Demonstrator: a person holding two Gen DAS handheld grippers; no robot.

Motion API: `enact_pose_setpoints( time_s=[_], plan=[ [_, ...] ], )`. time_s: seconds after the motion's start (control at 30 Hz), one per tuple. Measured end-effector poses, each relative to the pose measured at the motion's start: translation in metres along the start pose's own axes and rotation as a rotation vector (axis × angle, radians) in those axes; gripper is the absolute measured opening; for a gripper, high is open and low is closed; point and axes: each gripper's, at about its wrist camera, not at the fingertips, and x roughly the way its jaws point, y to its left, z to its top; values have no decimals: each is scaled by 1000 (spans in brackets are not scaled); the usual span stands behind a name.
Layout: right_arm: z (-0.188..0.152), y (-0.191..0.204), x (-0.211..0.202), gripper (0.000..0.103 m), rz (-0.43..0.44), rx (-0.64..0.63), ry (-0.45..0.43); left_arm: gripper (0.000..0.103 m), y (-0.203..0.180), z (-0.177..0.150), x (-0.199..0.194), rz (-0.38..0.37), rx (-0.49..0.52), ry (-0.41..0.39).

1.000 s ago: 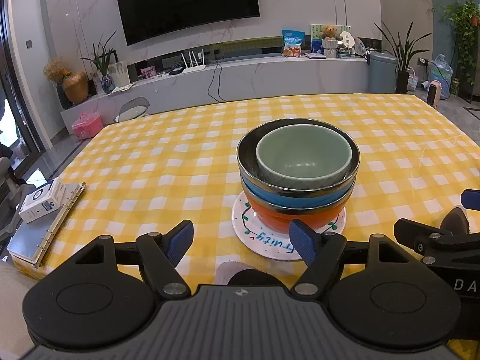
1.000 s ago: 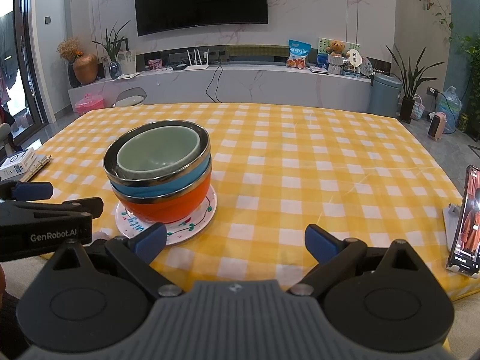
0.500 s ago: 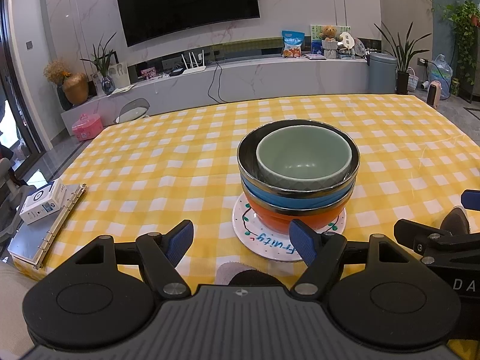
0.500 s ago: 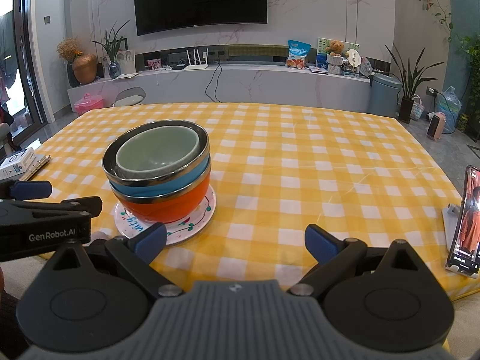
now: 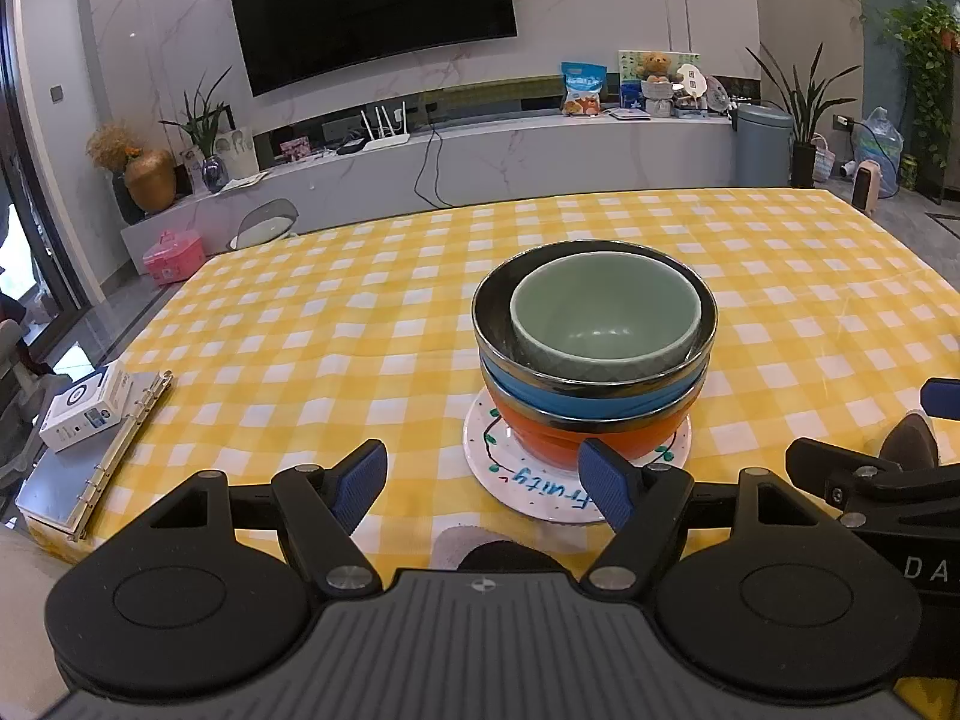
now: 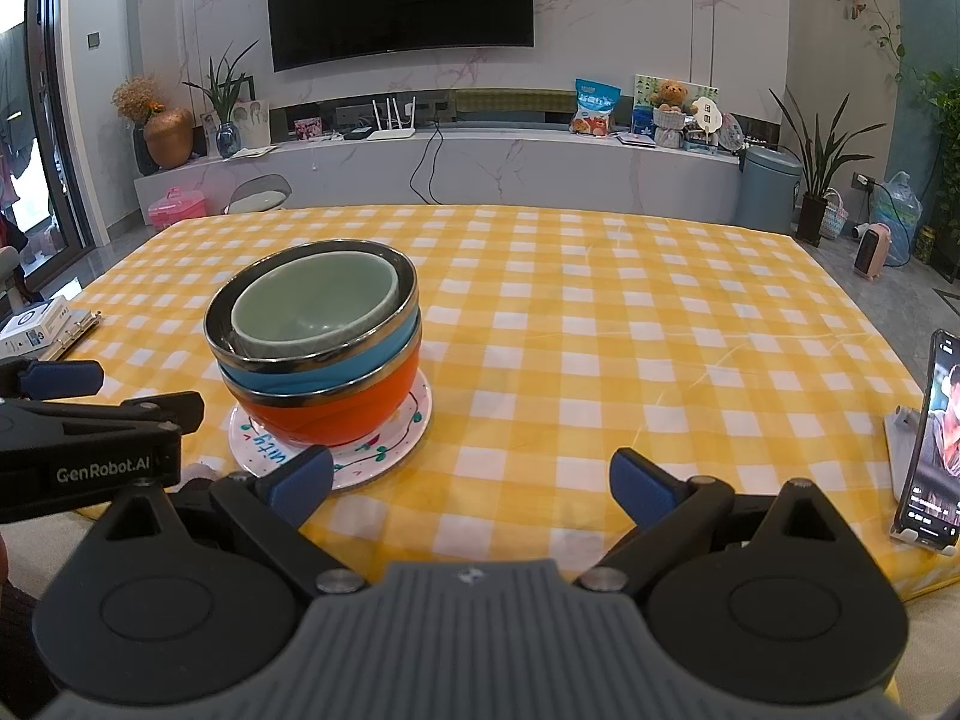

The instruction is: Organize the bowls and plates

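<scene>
Both cameras sit low at the near edge of the table, each looking forward along its own gripper's fingers toward the TV wall. The left view faces the stack of bowls almost head-on and close. The right view stands further right, with the stack left of centre. They share the stack, the tablecloth and the far wall; each catches the other gripper at its edge.
</scene>
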Motion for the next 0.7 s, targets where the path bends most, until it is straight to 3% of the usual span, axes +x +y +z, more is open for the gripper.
enact_pose_setpoints(
  time_s=[0.7],
  plan=[
    [0,-1,0,97,-2,2,3,86,0,3,-2,-11,0,-10]
  ],
)
